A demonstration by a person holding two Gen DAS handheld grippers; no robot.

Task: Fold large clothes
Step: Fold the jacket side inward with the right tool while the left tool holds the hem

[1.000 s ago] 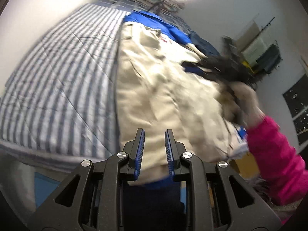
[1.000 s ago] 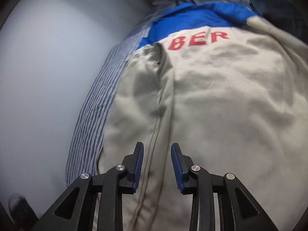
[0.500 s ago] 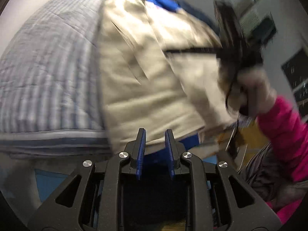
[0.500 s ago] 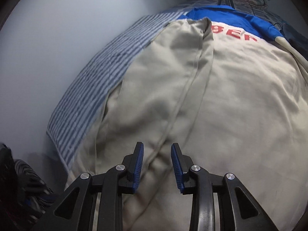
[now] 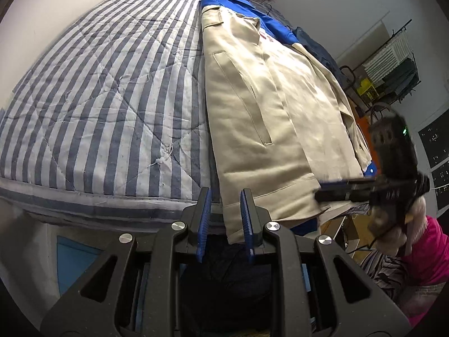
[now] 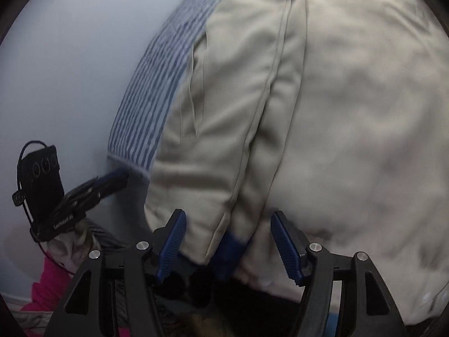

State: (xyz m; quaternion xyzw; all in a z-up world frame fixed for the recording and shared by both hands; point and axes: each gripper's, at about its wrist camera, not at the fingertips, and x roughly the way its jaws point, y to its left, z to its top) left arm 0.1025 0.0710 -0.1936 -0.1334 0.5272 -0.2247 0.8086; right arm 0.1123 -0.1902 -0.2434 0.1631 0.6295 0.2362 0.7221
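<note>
The right gripper spreads its jaws astride the beige jacket's hem on the striped quilt (left gripper narrowly parted, gripping nothing).

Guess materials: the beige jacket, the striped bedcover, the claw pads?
Beige jacket: looks like woven cotton twill, matte; crisp stitched seams and a welt pocket, soft creases.
Striped bedcover: quilted cotton-like fabric, matte; diamond stitching, loose thread ends.
Left claw pads: probably moulded rubber or plastic, blue and ribbed; black arms look like hard plastic.
</note>
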